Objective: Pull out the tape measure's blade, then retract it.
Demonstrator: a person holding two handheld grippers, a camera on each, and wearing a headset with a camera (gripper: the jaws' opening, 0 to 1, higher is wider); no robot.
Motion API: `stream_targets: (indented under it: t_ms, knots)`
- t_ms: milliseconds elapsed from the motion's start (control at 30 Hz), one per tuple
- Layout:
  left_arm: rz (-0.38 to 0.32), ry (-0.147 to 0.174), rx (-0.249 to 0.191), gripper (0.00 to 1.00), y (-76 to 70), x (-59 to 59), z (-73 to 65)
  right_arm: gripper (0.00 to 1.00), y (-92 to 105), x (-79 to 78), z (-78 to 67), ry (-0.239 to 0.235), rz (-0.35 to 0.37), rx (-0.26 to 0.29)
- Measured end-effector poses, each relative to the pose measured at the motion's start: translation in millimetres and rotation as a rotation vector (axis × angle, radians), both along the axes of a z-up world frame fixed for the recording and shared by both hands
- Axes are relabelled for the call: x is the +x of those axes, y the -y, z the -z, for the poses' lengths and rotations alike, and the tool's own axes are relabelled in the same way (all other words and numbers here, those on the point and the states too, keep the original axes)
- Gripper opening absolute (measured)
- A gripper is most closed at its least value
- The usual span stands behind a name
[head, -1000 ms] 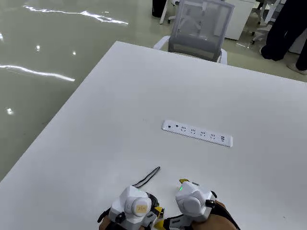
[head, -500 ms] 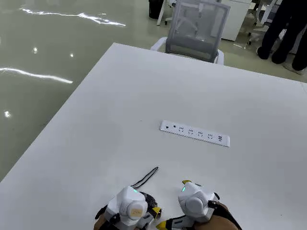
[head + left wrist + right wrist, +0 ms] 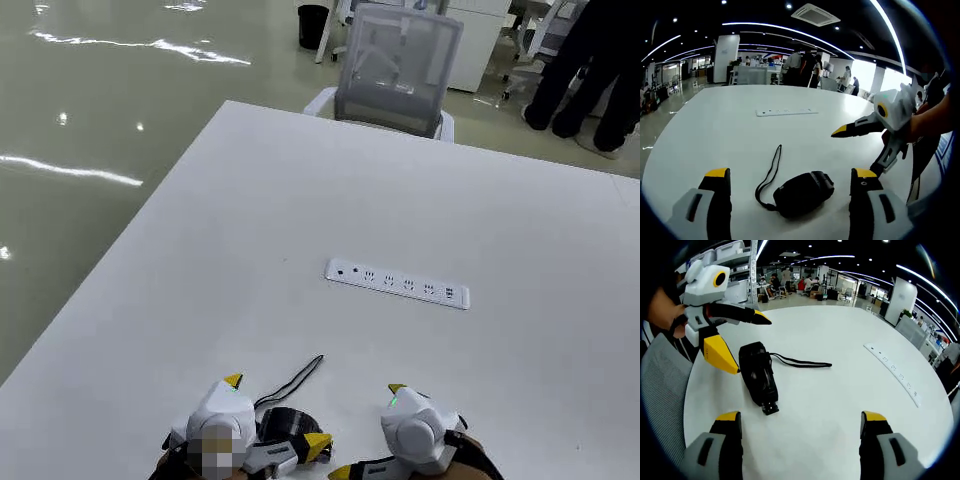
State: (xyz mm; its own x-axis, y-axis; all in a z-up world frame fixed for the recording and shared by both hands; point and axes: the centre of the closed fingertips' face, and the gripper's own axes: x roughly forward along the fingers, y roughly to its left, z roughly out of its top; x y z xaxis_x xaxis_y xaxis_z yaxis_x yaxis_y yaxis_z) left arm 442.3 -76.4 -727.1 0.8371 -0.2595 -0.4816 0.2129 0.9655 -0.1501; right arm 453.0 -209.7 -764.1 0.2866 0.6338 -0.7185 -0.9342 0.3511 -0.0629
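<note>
The tape measure (image 3: 802,192) is black, with a black strap (image 3: 771,172). Both the left gripper (image 3: 791,173) and the right gripper (image 3: 801,416) are white with yellow tips. The table (image 3: 300,200) and power strip (image 3: 397,283) are white. At 12 o'clock the chair (image 3: 395,65) is grey

Black tape measure (image 3: 802,192) lies flat, cord (image 3: 771,170) outstretched.

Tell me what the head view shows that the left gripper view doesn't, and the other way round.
The head view adds the left hand-held gripper whole, from above, and a black bin on the floor. The left gripper view adds ceiling light strips and a ceiling vent. Both share the black tape measure with its strap, the power strip and the right hand-held gripper.
</note>
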Motion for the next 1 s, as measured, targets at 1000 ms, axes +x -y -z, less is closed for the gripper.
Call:
stream_targets:
  t_ms: [1000]
  knots:
    - [0.105,0.07,-0.024,0.99,-81.6,-90.4,-28.3,1.0,121.7,-79.5,-56.4,0.081,0.343,0.211]
